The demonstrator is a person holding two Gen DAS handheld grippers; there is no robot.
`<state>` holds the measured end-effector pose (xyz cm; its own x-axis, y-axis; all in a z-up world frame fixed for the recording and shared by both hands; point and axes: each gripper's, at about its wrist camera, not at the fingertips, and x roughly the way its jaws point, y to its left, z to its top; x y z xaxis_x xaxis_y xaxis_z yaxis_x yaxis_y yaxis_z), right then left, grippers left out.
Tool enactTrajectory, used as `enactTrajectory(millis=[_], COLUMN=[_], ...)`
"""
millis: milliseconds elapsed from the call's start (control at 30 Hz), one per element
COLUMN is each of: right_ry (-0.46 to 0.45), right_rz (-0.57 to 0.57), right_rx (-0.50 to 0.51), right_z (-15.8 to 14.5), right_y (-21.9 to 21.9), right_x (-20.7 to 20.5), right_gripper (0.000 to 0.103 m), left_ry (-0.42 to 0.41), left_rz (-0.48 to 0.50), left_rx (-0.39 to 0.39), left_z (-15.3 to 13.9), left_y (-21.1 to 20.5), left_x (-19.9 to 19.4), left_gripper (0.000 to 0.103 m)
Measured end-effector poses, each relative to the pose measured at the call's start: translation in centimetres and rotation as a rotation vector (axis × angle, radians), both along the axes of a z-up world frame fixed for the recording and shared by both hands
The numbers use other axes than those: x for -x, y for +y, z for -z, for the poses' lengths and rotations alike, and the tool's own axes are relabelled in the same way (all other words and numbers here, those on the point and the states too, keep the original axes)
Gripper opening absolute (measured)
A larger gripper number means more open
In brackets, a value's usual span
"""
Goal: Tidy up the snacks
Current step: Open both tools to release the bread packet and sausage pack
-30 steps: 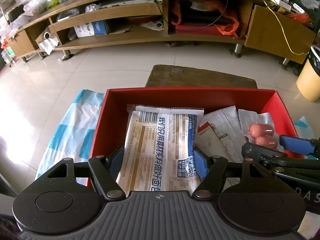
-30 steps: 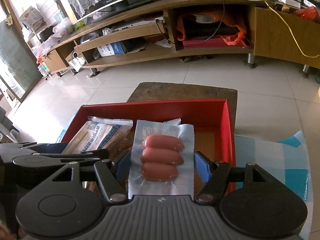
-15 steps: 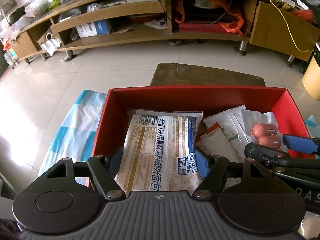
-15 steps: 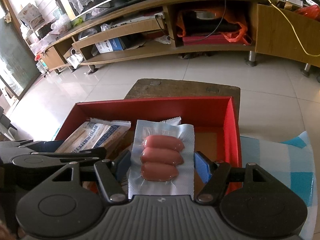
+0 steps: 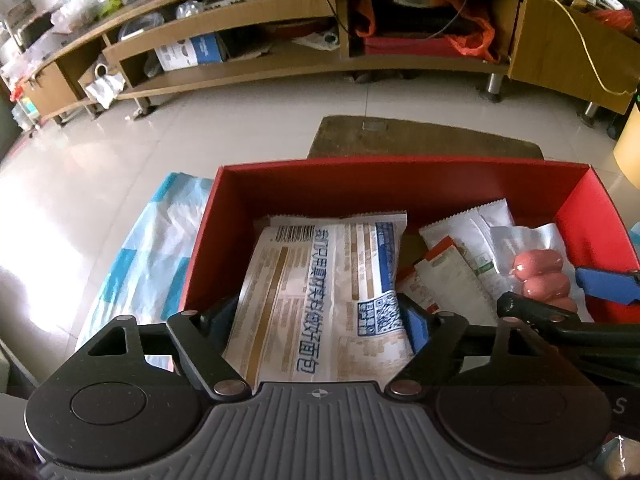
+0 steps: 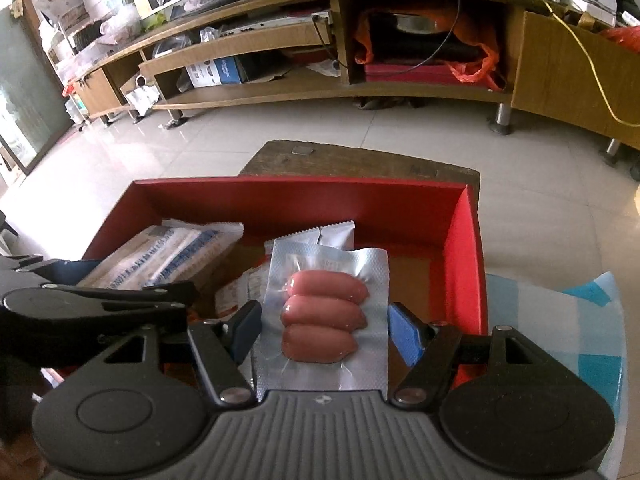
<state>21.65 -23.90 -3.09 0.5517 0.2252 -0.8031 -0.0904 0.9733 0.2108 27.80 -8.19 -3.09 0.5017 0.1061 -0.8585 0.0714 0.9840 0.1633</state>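
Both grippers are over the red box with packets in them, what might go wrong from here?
The left gripper and right gripper sit close together, so they may bump. The bread packet looks limp and could fold when dropped. The sausage pack would likely land on the packets below it, making the red box messier.

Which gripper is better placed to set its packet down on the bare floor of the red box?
Right: the right gripper holds the sausage pack beside the red box's bare stretch.
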Motion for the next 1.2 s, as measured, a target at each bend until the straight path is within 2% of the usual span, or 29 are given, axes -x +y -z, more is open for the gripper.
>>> enactTrajectory(millis=[500, 733, 1200], right_ry=[-0.01, -0.015, -0.031], right_rz=[-0.002, -0.015, 0.016], right_rx=[0.03, 0.044, 0.021], right_z=[-1.4, -2.4, -4.2], right_y=[0.1, 0.0, -1.4], right_x=[0.9, 2.5, 6.5], right_gripper=[0.072, 0.073, 0.073], left_ry=[-0.008, -0.038, -0.039], left_rz=[-0.027, -0.046, -0.036], left_rx=[0.034, 0.07, 0.099], left_z=[-1.4, -3.2, -4.2], left_y=[1.0, 1.7, 2.0], left_x=[1.2, 2.4, 6.1], left_gripper=[0.096, 0.098, 0.099])
